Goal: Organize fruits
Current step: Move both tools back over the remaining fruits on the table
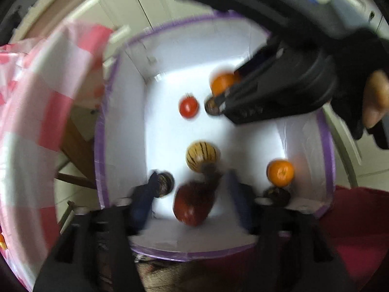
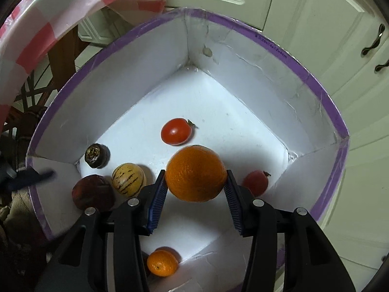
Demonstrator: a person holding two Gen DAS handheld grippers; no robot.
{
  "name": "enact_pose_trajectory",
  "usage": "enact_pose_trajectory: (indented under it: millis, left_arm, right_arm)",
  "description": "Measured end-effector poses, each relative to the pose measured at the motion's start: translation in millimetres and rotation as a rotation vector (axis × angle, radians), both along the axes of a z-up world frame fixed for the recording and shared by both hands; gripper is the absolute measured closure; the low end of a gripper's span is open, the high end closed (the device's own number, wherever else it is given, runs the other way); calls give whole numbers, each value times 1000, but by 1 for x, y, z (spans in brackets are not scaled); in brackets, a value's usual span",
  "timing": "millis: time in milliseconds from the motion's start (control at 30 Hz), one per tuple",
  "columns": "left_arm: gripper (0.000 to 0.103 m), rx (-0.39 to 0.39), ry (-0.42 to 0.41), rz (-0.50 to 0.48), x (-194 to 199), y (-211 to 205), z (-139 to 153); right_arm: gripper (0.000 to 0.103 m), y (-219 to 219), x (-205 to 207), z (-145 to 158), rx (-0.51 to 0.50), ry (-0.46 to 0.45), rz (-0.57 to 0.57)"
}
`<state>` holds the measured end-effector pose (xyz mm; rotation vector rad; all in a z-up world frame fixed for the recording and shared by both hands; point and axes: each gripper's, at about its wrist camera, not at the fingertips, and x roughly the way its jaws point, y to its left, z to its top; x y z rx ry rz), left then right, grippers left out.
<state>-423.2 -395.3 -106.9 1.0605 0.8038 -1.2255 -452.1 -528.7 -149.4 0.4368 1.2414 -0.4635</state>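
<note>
- Holding a big orange (image 2: pixel 196 173) over the white box (image 2: pixel 136 56): right gripper (image 2: pixel 196 189) is clamped on it, both pads touching its sides, fruit clear of the floor.
- Already in the box: tomato (image 2: pixel 177 131), striped yellow fruit (image 2: pixel 128 176), dark red fruit (image 2: pixel 93 192), dark brown fruit (image 2: pixel 96 156), small orange (image 2: pixel 162 262), another red fruit (image 2: pixel 255 182) behind the right pad.
- Left gripper (image 1: pixel 192 194) hangs over the near end of the box, jaws spread, nothing between them. View is blurred.
- Judging by this, mostly done: the big orange is not yet set down. Something orange (image 1: pixel 2 242) on the checked cloth (image 1: pixel 43 112) may be left; too blurred to tell.
</note>
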Motion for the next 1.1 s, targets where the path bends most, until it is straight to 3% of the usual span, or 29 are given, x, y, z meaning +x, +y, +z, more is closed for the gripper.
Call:
enact_pose_trajectory:
  millis: [67,133,200,267,400,467,567,700,900,1100]
  left_arm:
    - [24,-92,-9,19,3,7,19]
    - [23,-190,-30,35,6,19,43]
    - [13,-311,-59,55,9,35,70]
    - [10,-425,-103,81,16,56,95]
    - [8,-588,-186,248,55,105,143]
    - [3,-647,-211,397,91,137,164]
    - [2,-666,-250,590,142,176,181]
    - [2,-615,-318,889,220,238,183]
    - [2,-607,-244,1318,332,345,177]
    - [2,-700,-124,1575,419,400,166]
  right_arm:
    - [40,2,1,12,-16,-10,-5]
    - [38,5,5,25,-43,-22,1]
    - [38,10,10,43,-82,-38,11]
    - [35,15,16,63,-123,-77,13]
    - [24,40,34,117,-215,-240,56]
    - [17,59,44,142,-262,-326,89]
    - [15,89,63,172,-288,-435,157]
    - [15,127,96,194,-257,-513,252]
    - [15,199,170,196,-236,-533,431]
    - [15,252,236,186,-181,-554,511]
